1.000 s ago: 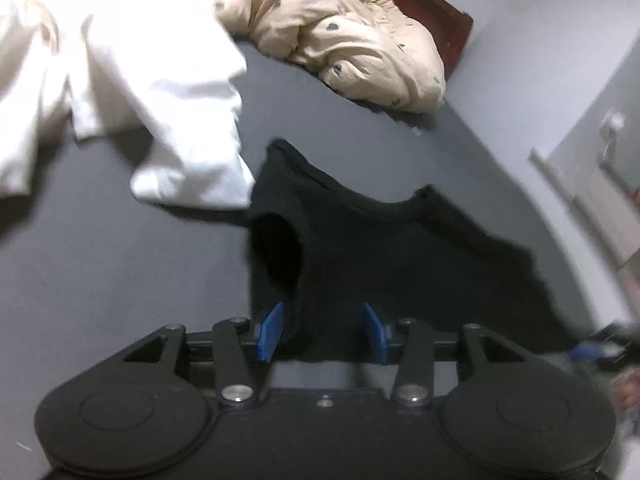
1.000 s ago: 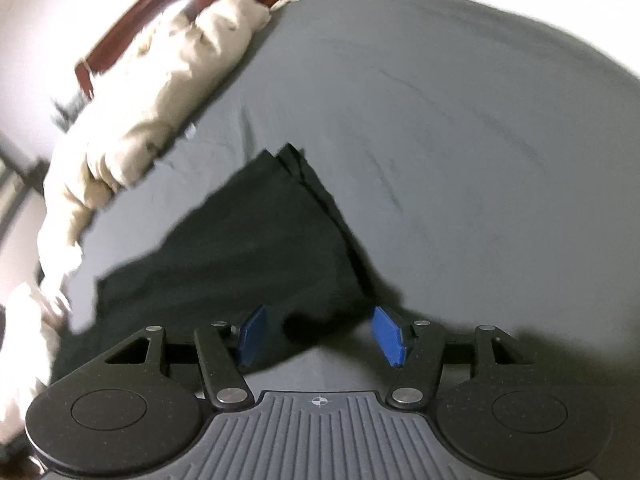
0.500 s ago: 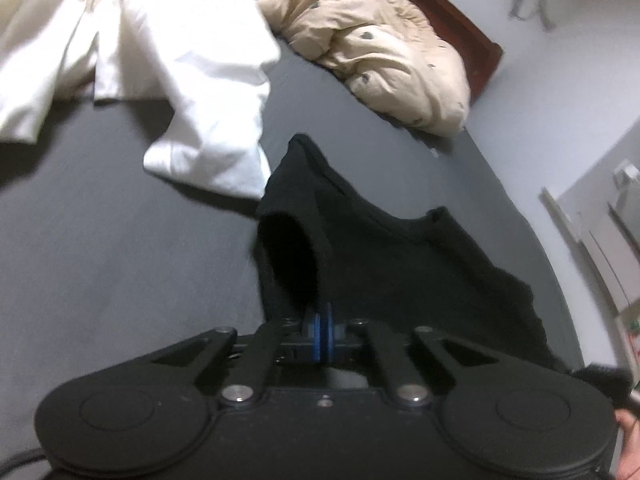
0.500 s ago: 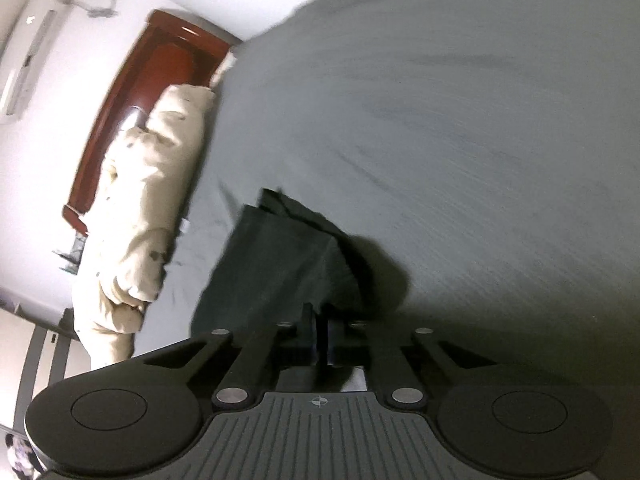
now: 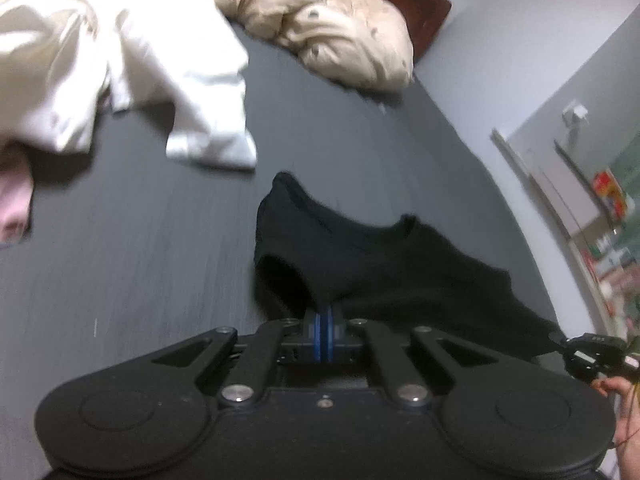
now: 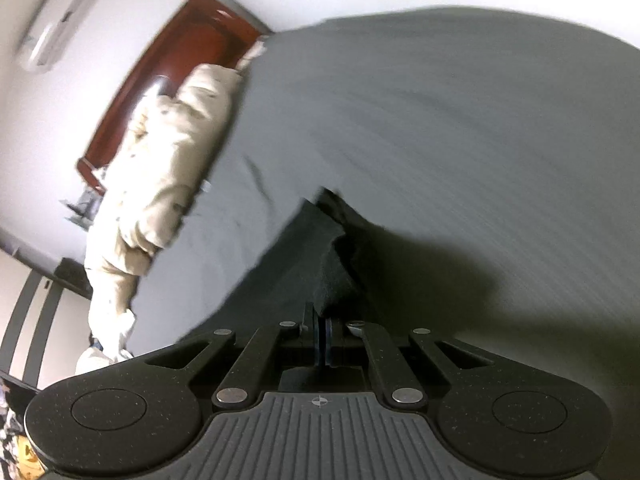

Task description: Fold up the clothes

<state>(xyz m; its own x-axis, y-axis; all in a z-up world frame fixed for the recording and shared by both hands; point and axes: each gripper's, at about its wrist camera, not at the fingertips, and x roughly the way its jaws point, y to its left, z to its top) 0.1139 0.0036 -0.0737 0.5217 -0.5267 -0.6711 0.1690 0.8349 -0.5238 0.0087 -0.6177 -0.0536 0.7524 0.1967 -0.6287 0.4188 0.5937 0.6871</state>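
Observation:
A black garment (image 5: 384,264) lies on the dark grey bed sheet (image 5: 140,248). My left gripper (image 5: 323,322) is shut on its near edge, beside a sleeve opening, and lifts it a little. My right gripper (image 6: 322,334) is shut on the other near edge of the same black garment (image 6: 304,264), which hangs up off the sheet (image 6: 460,152) and casts a shadow to the right. The right gripper also shows at the far right of the left wrist view (image 5: 592,354), with the person's hand behind it.
A pile of white clothes (image 5: 132,60) lies at the back left, with a pink piece (image 5: 14,204) at the left edge. A beige duvet (image 5: 320,20) lies along the wooden headboard (image 6: 160,72). A wall and shelves stand to the right of the bed.
Both grippers have shut on the black garment's near edge and raised it off the sheet. Both views have tilted upward and are blurred by motion.

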